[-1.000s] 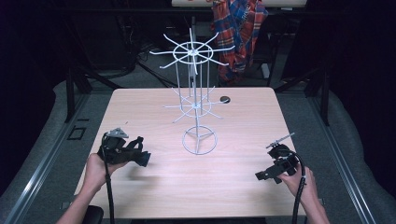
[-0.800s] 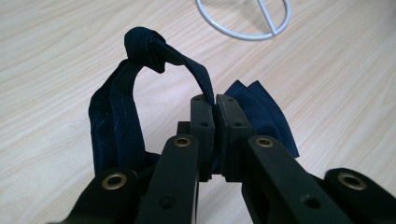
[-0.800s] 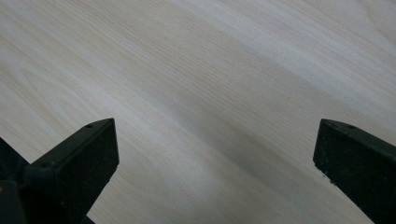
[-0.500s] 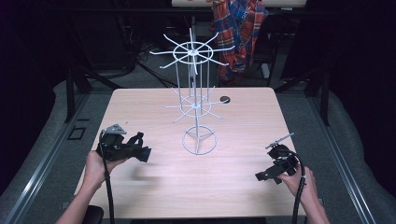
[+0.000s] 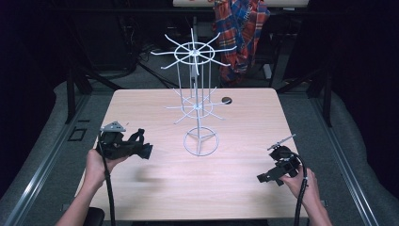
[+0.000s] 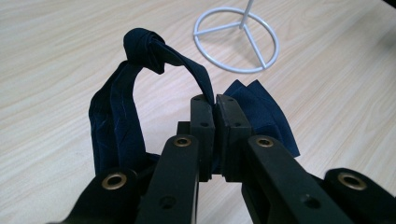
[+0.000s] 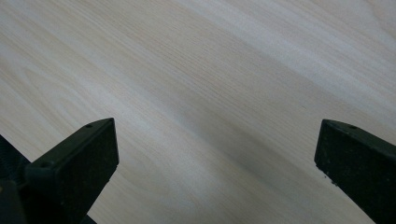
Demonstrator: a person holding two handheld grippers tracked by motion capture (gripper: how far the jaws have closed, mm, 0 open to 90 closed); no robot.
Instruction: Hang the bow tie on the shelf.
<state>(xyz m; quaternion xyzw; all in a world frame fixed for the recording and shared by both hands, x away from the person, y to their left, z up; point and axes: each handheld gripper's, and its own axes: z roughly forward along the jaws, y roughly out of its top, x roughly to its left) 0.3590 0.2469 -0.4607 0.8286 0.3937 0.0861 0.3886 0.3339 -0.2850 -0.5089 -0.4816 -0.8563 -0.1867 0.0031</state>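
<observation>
A dark navy cloth strap with a knot and a bow-like end [image 6: 116, 116] hangs from my left gripper [image 6: 215, 100], whose jaws are shut on a loop of it. In the high view that gripper [image 5: 136, 149] hovers over the table's left side, pointing right at the white wire display stand [image 5: 195, 94], with the cloth [image 5: 141, 136] at its tip. The stand's round base [image 6: 242, 28] lies just beyond the cloth. My right gripper [image 5: 266, 177] rests near the table's front right, and its jaws [image 7: 219, 140] stand wide open over bare wood.
The wooden table [image 5: 244, 197] carries a small black round object [image 5: 227, 100] behind the stand. The stand's wire arms spread wide at two levels. A plaid cloth [image 5: 240, 28] hangs behind the table in the dark surround.
My left gripper with the cloth has shifted slightly up the picture and turned a little. The right gripper has kept still.
</observation>
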